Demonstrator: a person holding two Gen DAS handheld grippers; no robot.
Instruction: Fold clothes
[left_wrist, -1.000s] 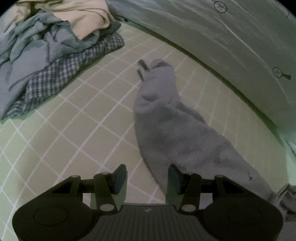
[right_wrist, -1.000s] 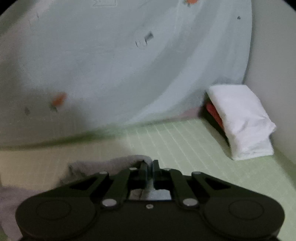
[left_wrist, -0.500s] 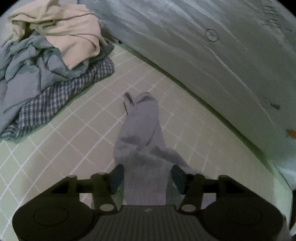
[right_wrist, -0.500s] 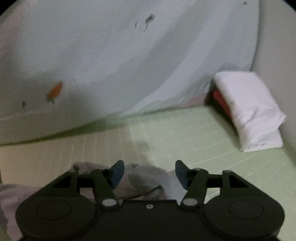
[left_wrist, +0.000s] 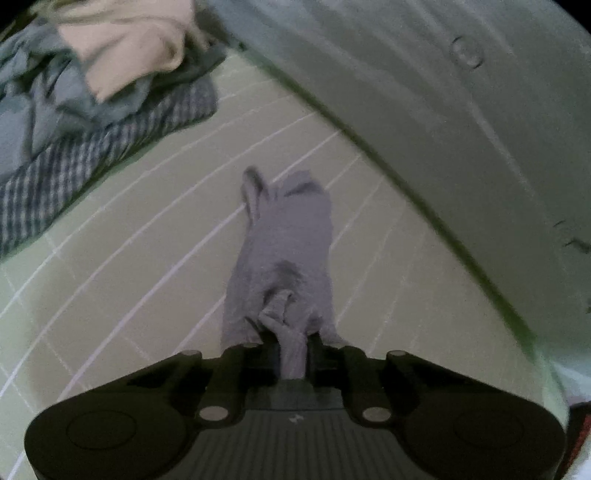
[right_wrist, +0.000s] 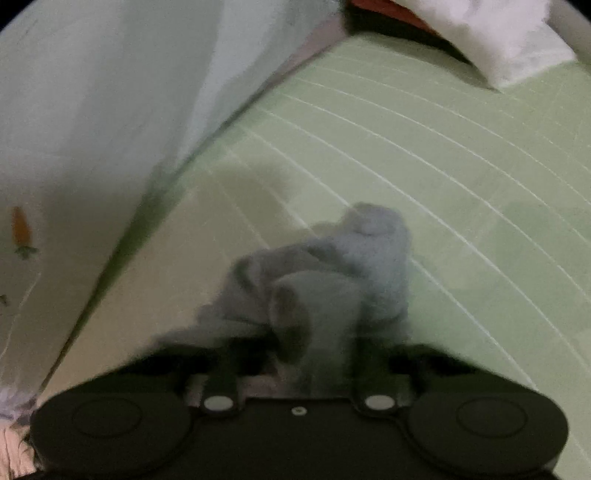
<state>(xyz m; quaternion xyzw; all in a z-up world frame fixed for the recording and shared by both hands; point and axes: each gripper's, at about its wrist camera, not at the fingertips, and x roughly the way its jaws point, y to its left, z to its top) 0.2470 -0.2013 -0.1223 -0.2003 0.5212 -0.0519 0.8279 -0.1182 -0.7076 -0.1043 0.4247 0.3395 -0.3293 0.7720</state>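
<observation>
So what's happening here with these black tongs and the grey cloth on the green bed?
A person is folding laundry with a pair of tongs in each hand. The left tongs are shut on one end of a grey garment that lies stretched along the green checked sheet. The right tongs sit over the bunched other end; that view is blurred, so their grip is unclear. An unfolded clothes pile waits nearby, and a folded white item lies further off.

A home bedroom: a bed under a green grid-patterned sheet (right_wrist: 461, 155), a heap of unfolded laundry (left_wrist: 85, 96), and a white pillow (right_wrist: 491, 40) against carrot-print fabric (right_wrist: 74, 129).
</observation>
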